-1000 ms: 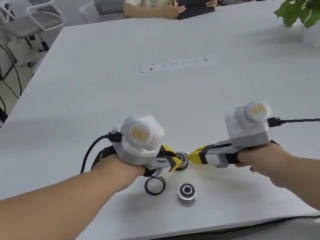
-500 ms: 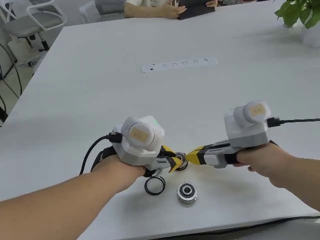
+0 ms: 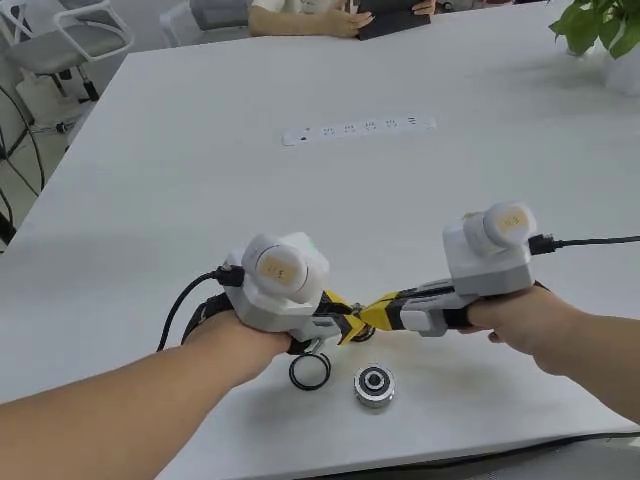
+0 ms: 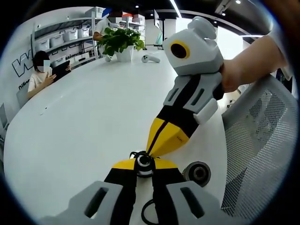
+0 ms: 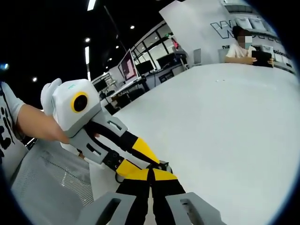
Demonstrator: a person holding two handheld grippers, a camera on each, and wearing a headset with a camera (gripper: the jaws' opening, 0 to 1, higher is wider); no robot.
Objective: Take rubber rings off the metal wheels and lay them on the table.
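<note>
A small metal wheel (image 3: 361, 331) hangs just above the white table (image 3: 300, 200), and my left gripper (image 3: 347, 323) is shut on it. In the left gripper view the wheel (image 4: 143, 161) sits between my yellow jaws. My right gripper (image 3: 370, 316) is shut, and its tip (image 4: 152, 149) touches the wheel's top edge. I cannot tell whether it pinches anything. In the right gripper view the wheel (image 5: 164, 166) lies just past my shut right gripper (image 5: 150, 172). A loose black rubber ring (image 3: 310, 371) and a second metal wheel (image 3: 374, 386) lie on the table below.
A white power strip (image 3: 358, 128) lies mid-table. A potted plant (image 3: 598, 22) stands at the far right. A person with a tablet (image 3: 390, 15) sits at the far edge. The table's front edge (image 3: 420, 462) runs just below the second wheel. A mesh chair (image 4: 258, 150) stands beside it.
My right gripper has moved left, closing the gap, and its tip now meets the wheel held in my left gripper. The left gripper, the ring and the second wheel have stayed put.
</note>
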